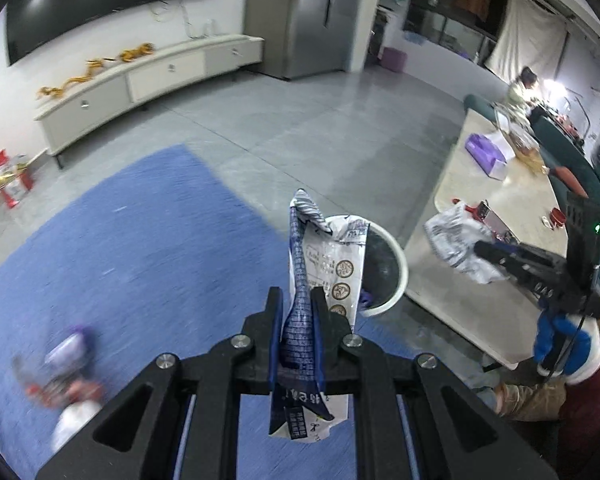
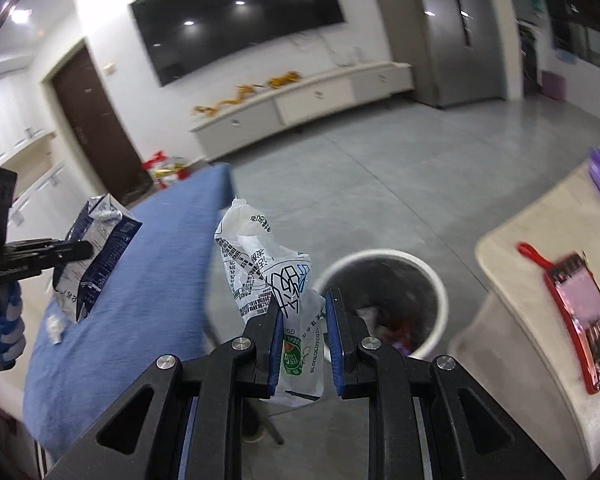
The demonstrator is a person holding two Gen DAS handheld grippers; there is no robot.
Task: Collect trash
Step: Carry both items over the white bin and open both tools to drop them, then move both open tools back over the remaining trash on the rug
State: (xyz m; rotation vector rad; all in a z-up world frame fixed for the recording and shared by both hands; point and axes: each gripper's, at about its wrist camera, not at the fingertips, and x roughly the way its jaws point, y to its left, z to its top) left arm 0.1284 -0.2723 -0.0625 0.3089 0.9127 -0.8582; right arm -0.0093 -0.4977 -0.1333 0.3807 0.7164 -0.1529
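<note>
Left gripper (image 1: 296,312) clamped narrow on a crumpled blue-and-white milk carton (image 1: 300,320), carton upright between the pads, top poking up in front of the white trash bin (image 1: 396,276). Right gripper (image 2: 302,320) pinching a crinkled clear plastic wrapper (image 2: 268,272) with black print and a green label; jaws partly closed, left pad on the wrapper, a gap showing at the right pad. Just beyond, trash bin (image 2: 436,284) on grey floor, dark liner, scraps inside, between blue cloth surface (image 2: 140,280) and beige table (image 2: 512,280). Blurred purple-and-white litter (image 1: 68,364) on the blue cloth (image 1: 140,240), left. Red-framed item (image 2: 580,320) and purple tissue box (image 1: 488,152) on the table (image 1: 480,200). Farther off: low white cabinet (image 1: 152,76), wall TV (image 2: 236,12), steel fridge (image 1: 308,16).
</note>
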